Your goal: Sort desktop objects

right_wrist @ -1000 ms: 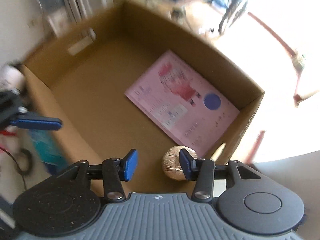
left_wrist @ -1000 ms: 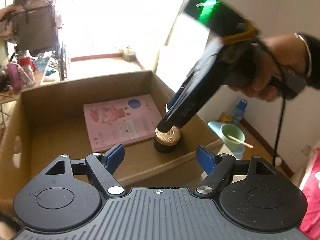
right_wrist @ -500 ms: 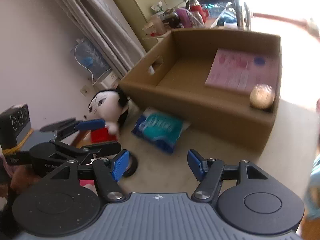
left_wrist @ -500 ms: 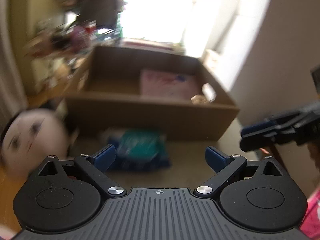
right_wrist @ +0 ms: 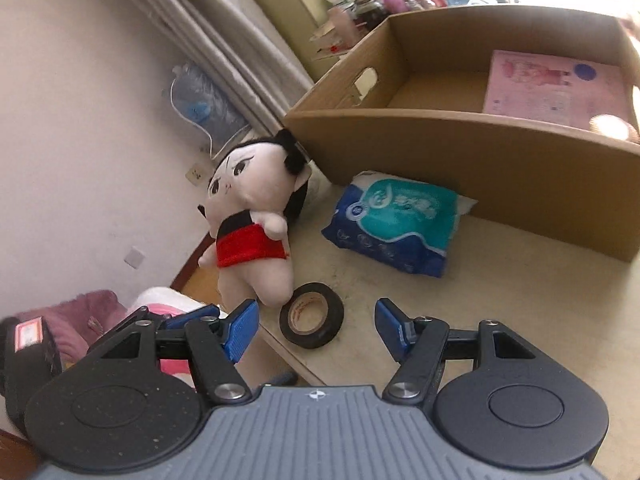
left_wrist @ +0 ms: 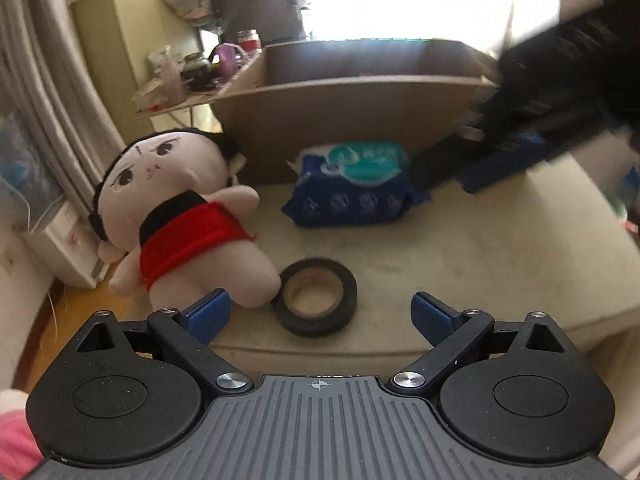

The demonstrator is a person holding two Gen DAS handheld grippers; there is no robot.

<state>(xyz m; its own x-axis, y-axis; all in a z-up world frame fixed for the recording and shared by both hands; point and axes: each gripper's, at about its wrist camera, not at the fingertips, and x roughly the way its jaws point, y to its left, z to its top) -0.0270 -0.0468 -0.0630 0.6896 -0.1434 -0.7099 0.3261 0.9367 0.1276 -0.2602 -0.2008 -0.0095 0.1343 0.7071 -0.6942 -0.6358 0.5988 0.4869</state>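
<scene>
You are now looking at the tabletop [left_wrist: 500, 248] instead of down into the cardboard box [right_wrist: 460, 136]: both tongs have pulled back out of it, and the small round gold-topped jar that your right tongs were over a second ago is sitting inside the box [right_wrist: 610, 126] beside the pink booklet [right_wrist: 556, 88]. Those two look sorted, so you are likely choosing the next piece.

Your left tongs [left_wrist: 320, 312] are standing wide, wider than a second ago, with nothing between the pads. Your right tongs [right_wrist: 316, 326] are standing about half open, also empty.

Three things are waiting outside the box. The black tape roll [left_wrist: 315, 297] is lying flat near the front edge of the tabletop, its hole facing up, so it has no long axis to line up with. It is touching the leg of the plush doll [left_wrist: 180, 216], which is lying on its back with its head toward the box and its feet toward you. The blue tissue pack [left_wrist: 352, 184] is lying flat just in front of the box wall, its long side running along that wall.
</scene>
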